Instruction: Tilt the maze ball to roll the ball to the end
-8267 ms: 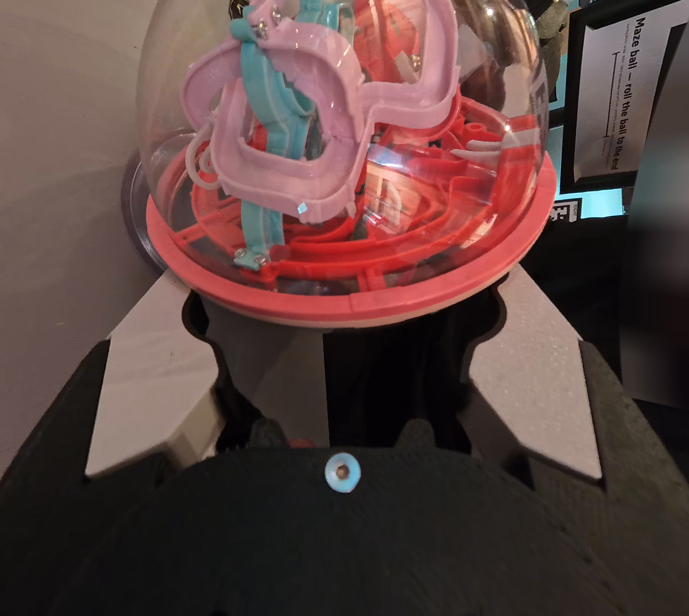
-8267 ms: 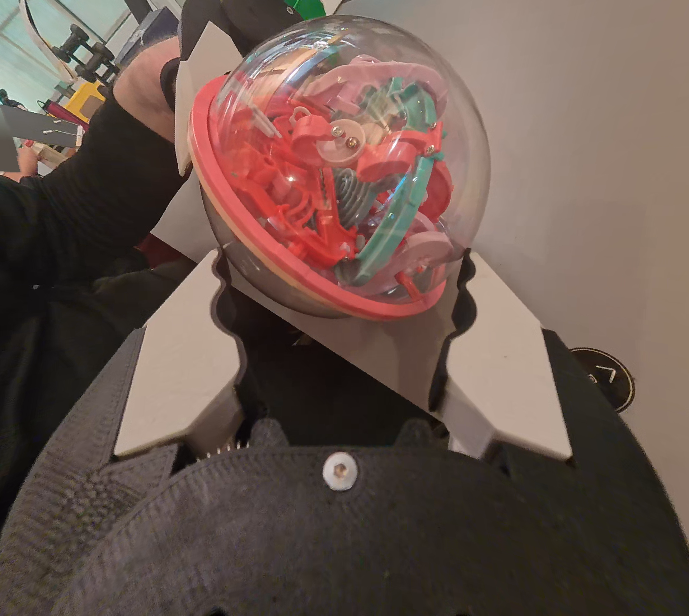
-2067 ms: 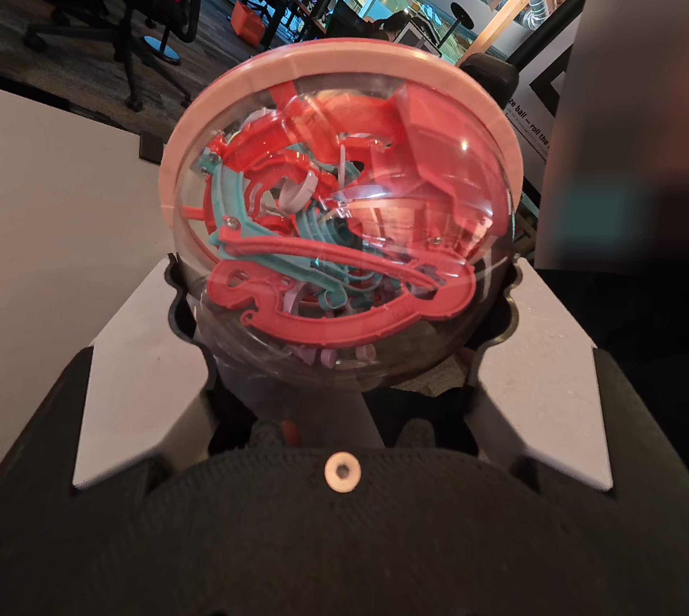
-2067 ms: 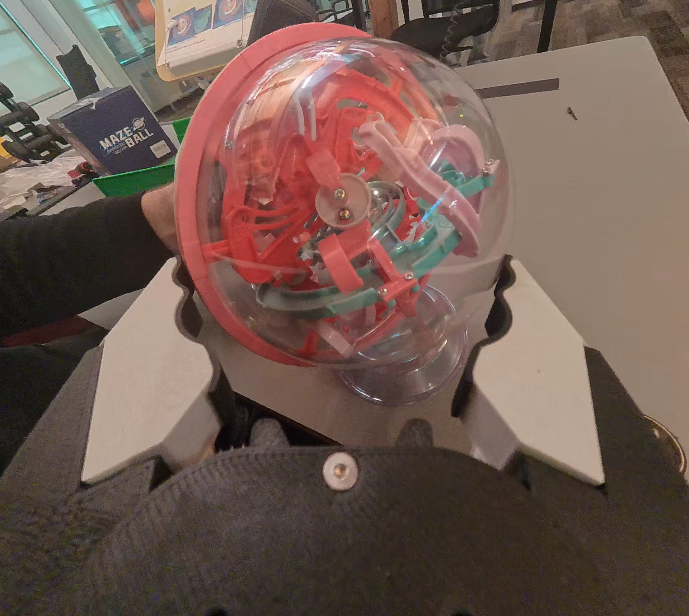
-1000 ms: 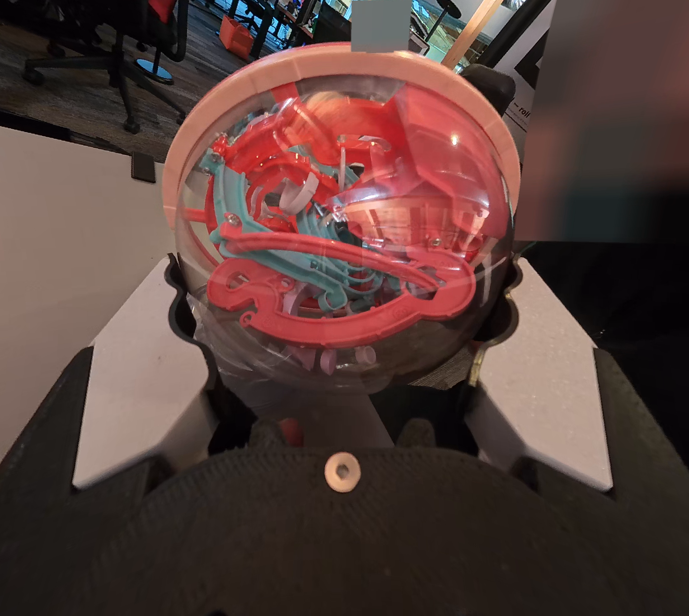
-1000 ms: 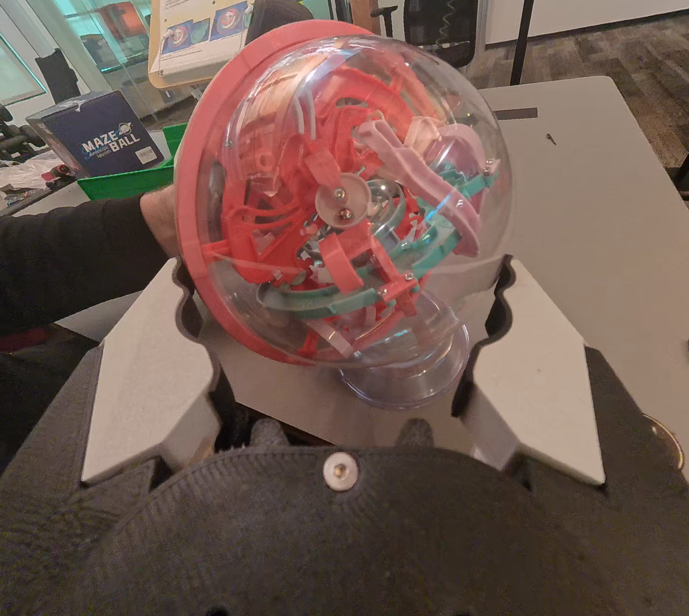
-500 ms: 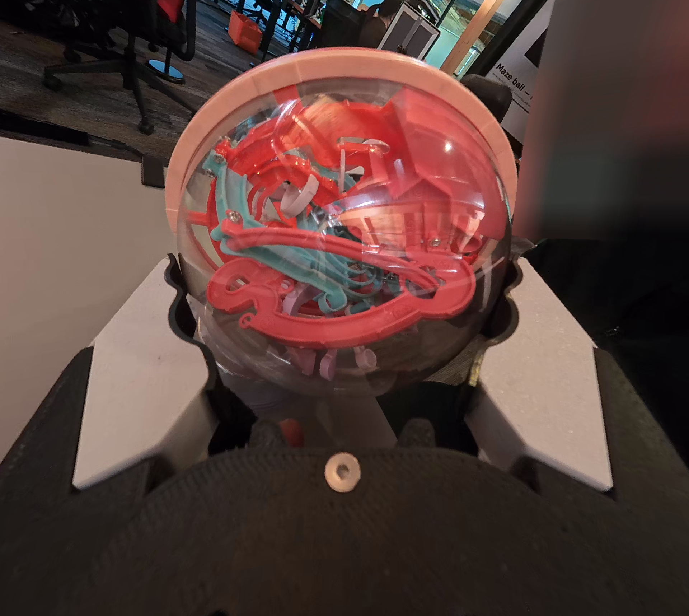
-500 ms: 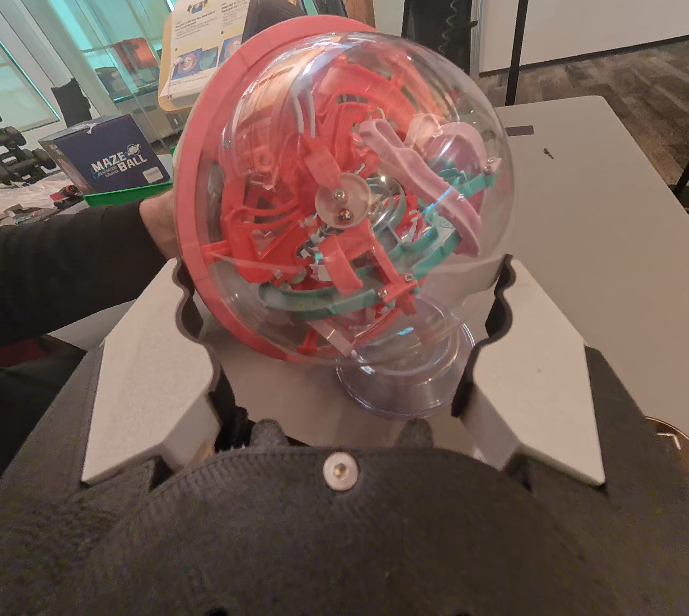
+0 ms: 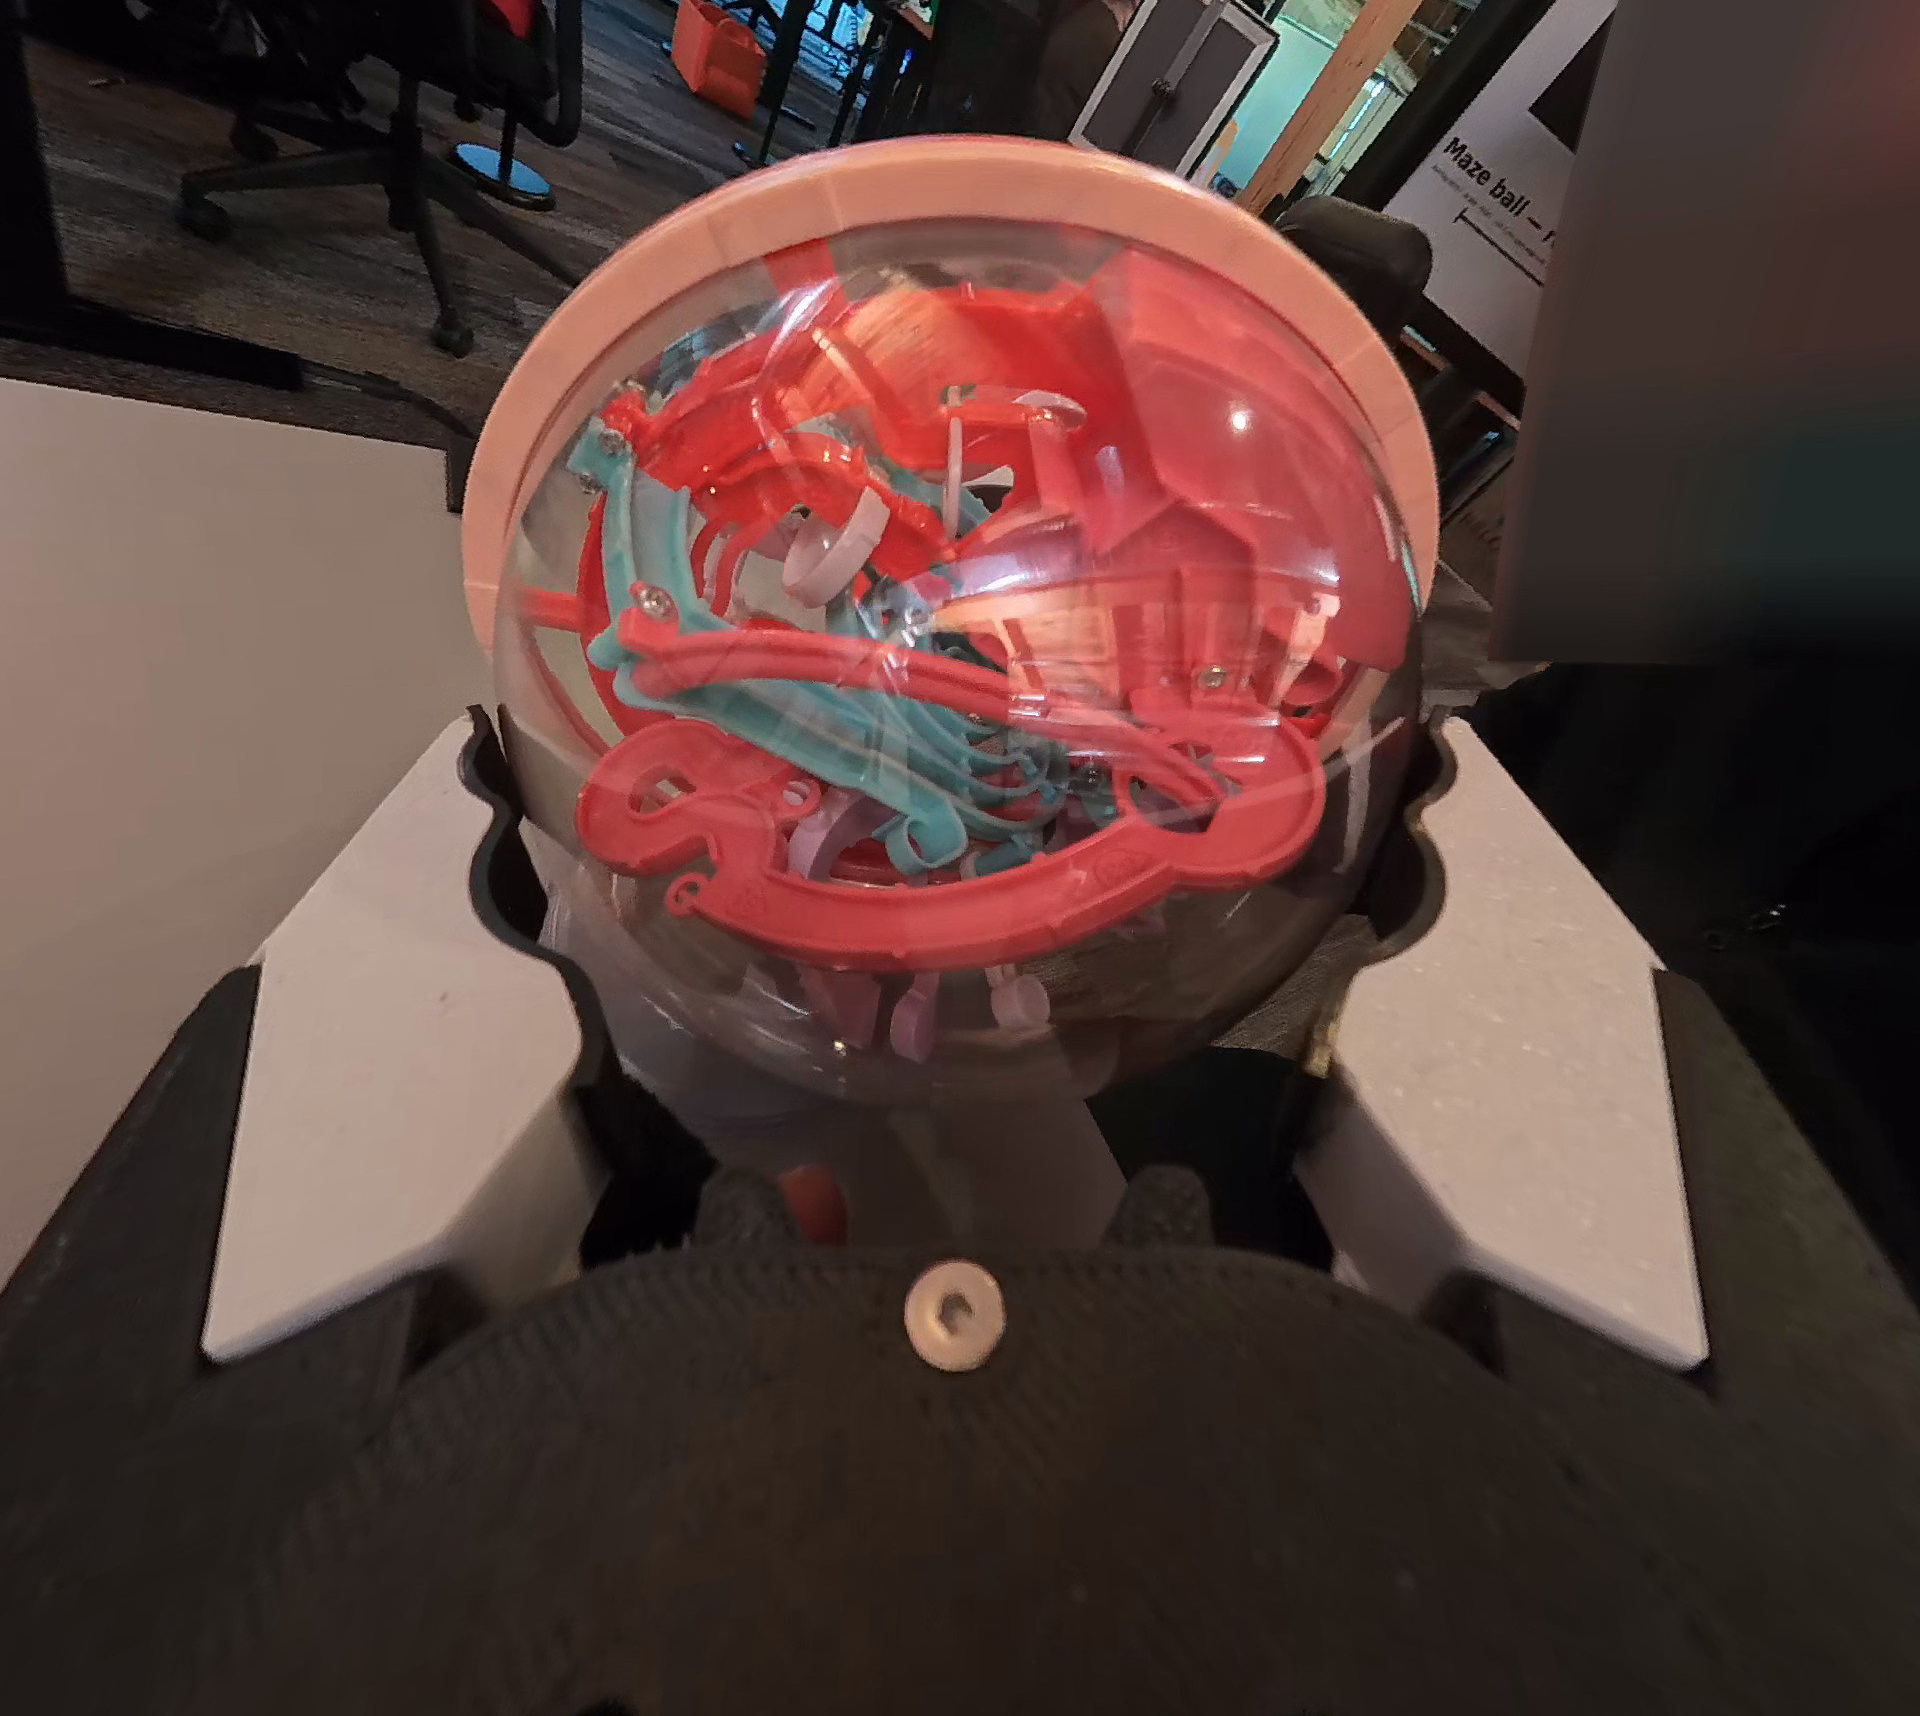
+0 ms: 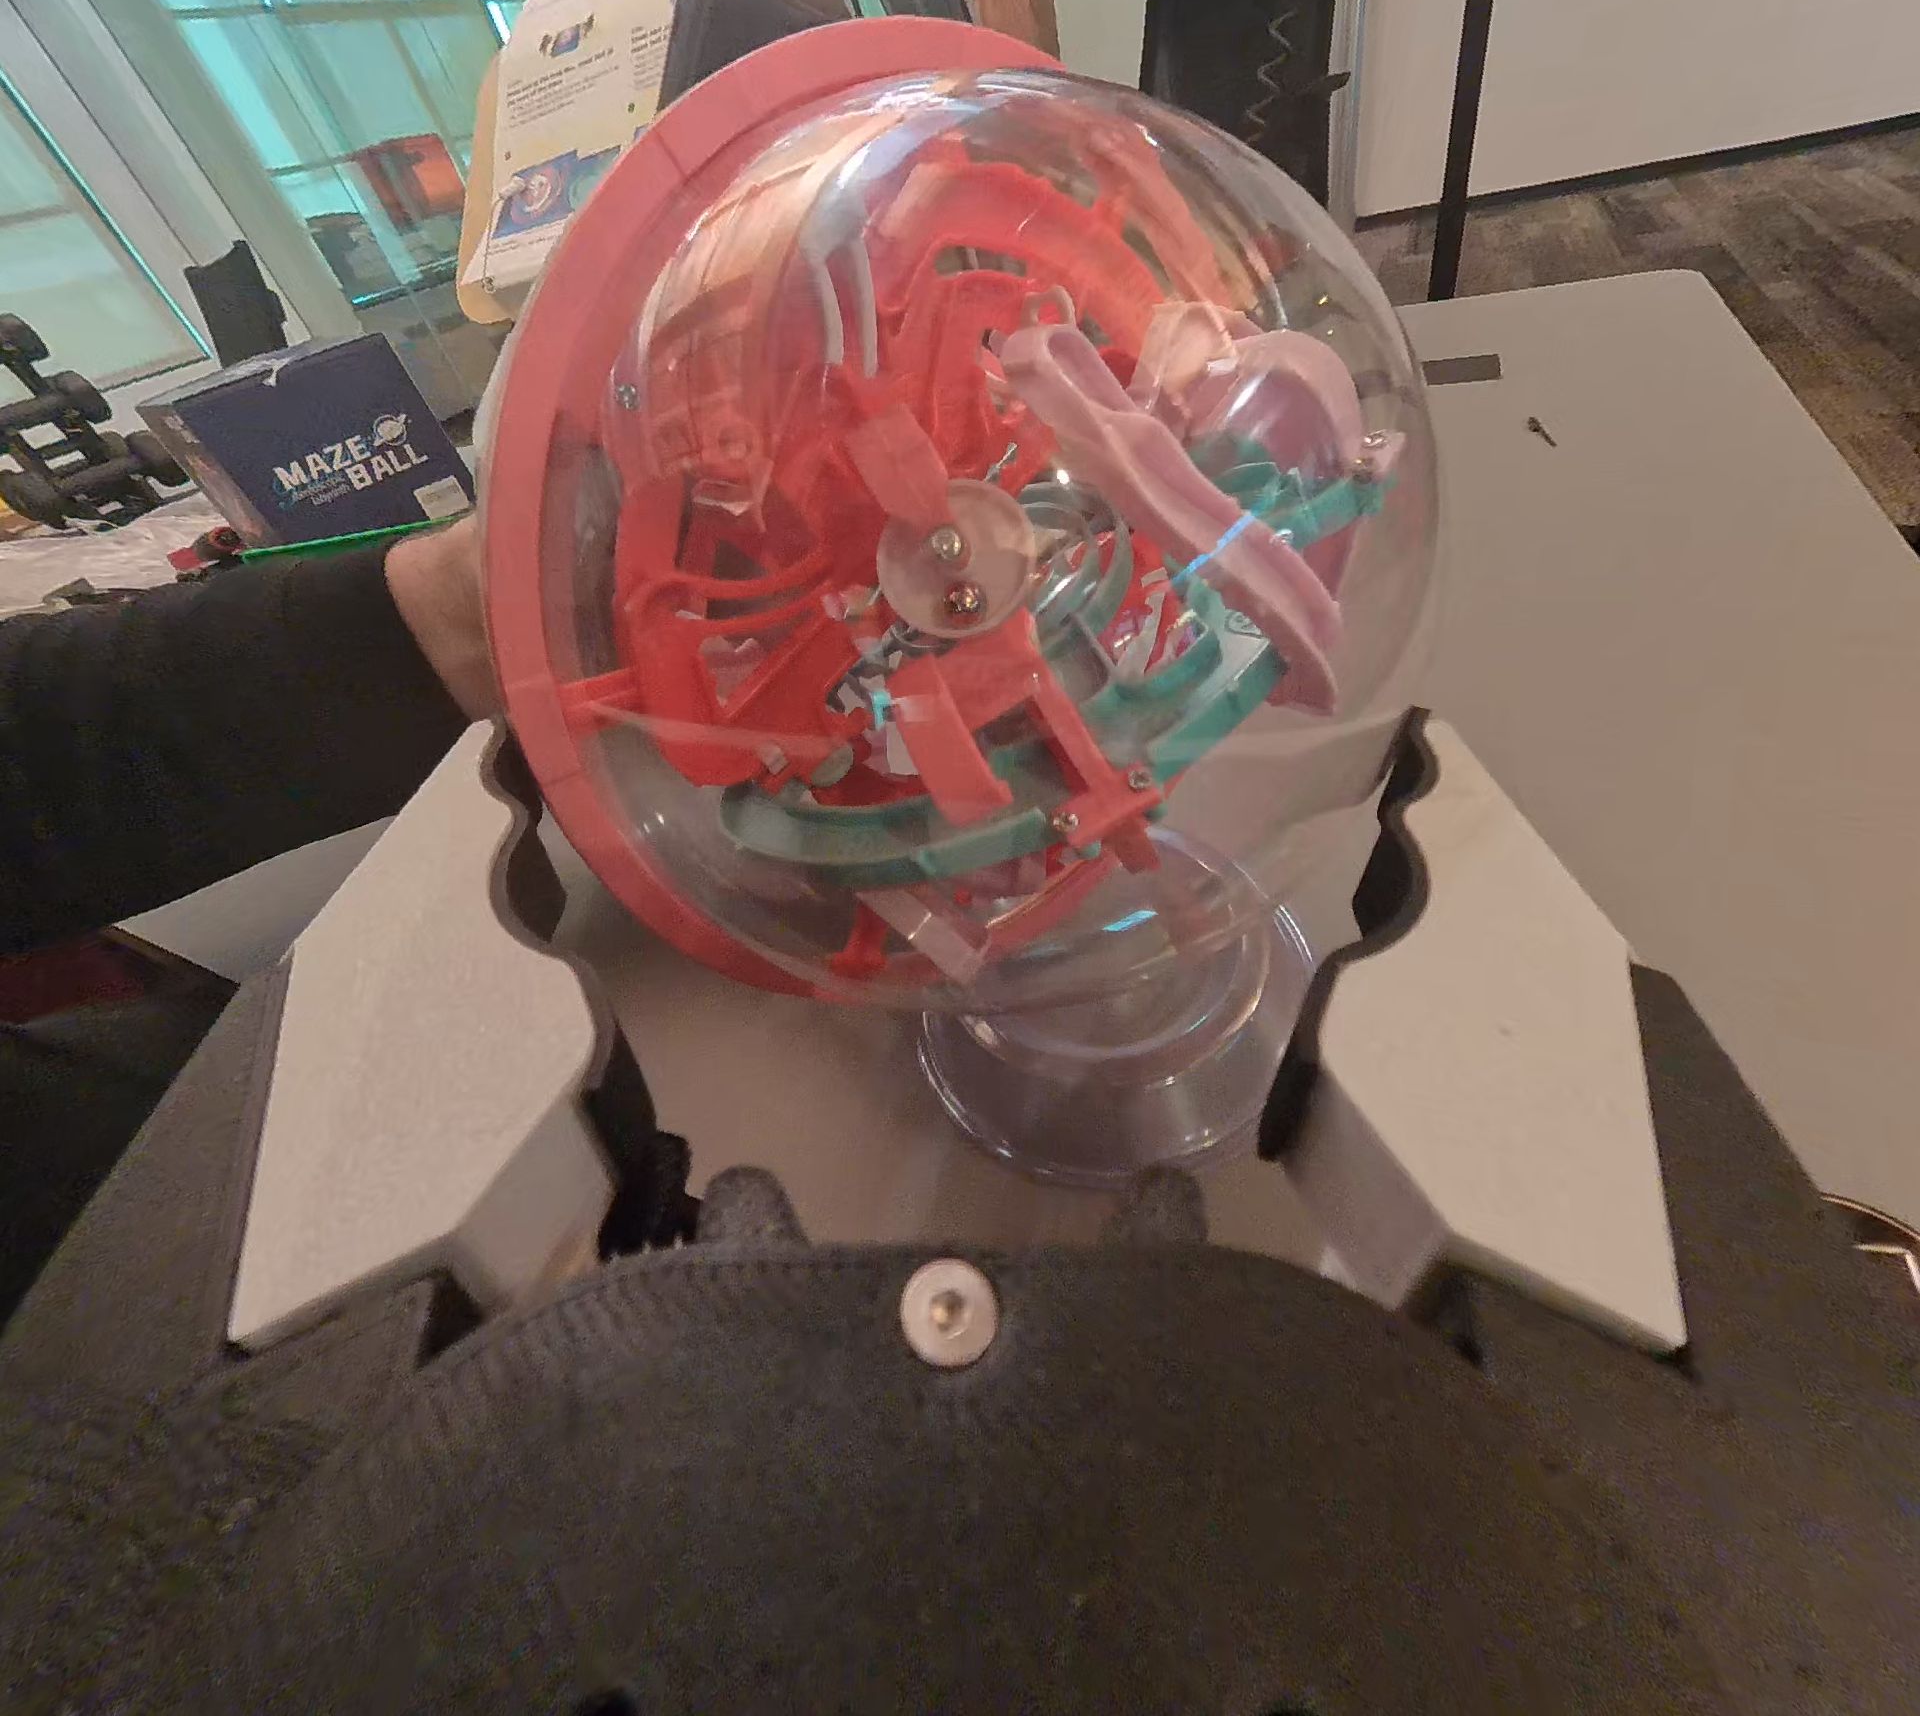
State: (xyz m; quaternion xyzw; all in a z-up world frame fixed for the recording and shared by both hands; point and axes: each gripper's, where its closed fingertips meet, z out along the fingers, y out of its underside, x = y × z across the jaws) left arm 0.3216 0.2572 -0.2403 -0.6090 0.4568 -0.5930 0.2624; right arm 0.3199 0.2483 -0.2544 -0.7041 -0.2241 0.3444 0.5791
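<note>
Two grippers on the maze ball [image 9: 951, 617], one from each side. Left gripper [image 9: 951, 835] fingers clamp the clear lower hemisphere; the pink equator ring tilts up and away from its camera. Right gripper [image 10: 961, 835] fingers pinch the ball too, left finger at the pink ring, right finger on the clear dome; ring stands near vertical on the left in that view. Ball is held off the table, just above the clear stand [image 10: 1101, 1116], which sits on the table between the right fingers. Small steel ball: can't pick it out among the red, teal and pink tracks.

Around: person's hand [image 10: 442, 596] and dark sleeve behind the ring, blue box [image 10: 312, 451] and green tray edge to the left, instruction sheet [image 10: 582, 108] behind. Ball fills both views, blocks most of what's past it.

Surface: grey table [image 10: 1662, 627], a tape strip on it. Room: office chairs [image 9: 416, 4], carpet, glass partitions.
</note>
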